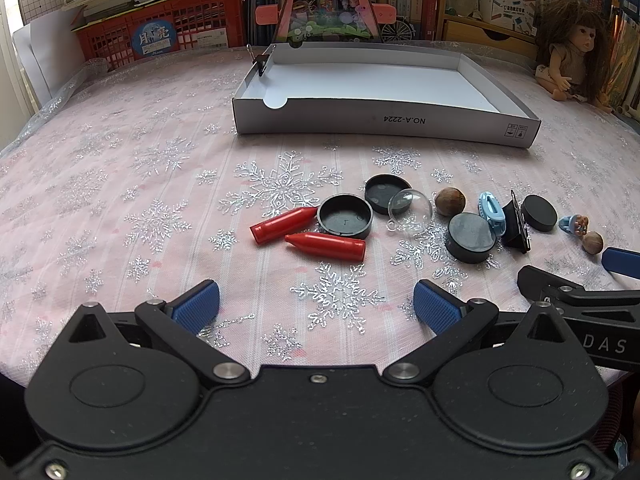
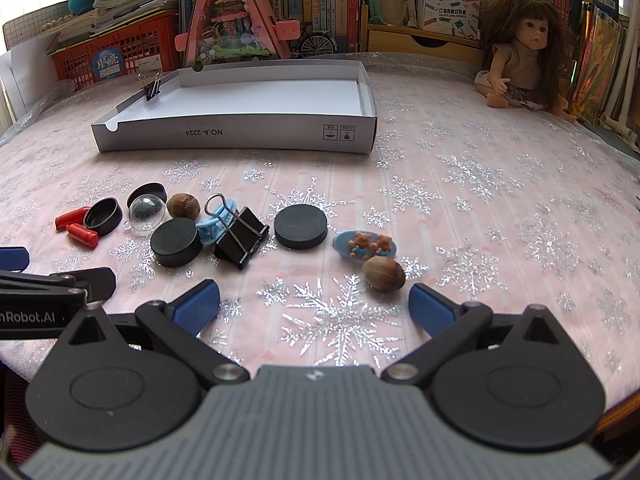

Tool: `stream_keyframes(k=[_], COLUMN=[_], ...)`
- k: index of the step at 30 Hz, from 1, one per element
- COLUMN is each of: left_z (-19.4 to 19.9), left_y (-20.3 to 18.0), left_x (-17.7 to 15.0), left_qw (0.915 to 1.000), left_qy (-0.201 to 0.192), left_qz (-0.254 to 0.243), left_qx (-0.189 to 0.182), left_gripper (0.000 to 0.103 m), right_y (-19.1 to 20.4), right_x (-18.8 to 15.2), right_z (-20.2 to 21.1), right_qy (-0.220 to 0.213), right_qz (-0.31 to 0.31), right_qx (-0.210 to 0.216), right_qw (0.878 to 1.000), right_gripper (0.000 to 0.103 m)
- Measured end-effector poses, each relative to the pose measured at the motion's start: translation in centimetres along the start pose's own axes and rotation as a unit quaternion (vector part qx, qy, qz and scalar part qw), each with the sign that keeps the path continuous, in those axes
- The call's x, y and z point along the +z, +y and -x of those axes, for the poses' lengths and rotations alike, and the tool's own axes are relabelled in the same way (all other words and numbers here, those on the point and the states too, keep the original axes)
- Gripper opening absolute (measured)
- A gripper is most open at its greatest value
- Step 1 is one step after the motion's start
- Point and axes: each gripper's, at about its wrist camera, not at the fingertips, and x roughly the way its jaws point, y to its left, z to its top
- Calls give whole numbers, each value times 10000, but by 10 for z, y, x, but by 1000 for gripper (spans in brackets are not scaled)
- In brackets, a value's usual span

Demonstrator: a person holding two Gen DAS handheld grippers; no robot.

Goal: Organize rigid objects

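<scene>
On the pink snowflake cloth, the white box tray (image 2: 240,136) sits far back, nothing in it but a clip on its rim. You should take big things first: a black puck (image 2: 301,226), then the nut (image 2: 383,274). Your right gripper (image 2: 314,302) and left gripper (image 1: 316,300) are both wide apart, holding nothing, touching nothing.

On the surface (image 2: 500,208) before me lie a white box (image 2: 240,136), black caps (image 2: 301,226), red pieces (image 1: 326,246) and nuts (image 2: 384,274).
</scene>
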Motion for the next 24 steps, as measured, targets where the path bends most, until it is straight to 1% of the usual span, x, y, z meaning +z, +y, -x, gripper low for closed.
stream_keyframes(k=[15,24], left_z=[0,-1], left_y=[0,1], left_x=[0,3], left_qw=[10000,10000], left_qy=[7,76], left_qz=[0,-21], left_qx=[0,-5], left_gripper=[103,103], right_y=[0,-1], right_x=[0,0], right_z=[0,2], right_qy=[2,10], right_qz=[0,30], right_qx=[-1,14], right_qw=[10000,10000], right_gripper=[103,103])
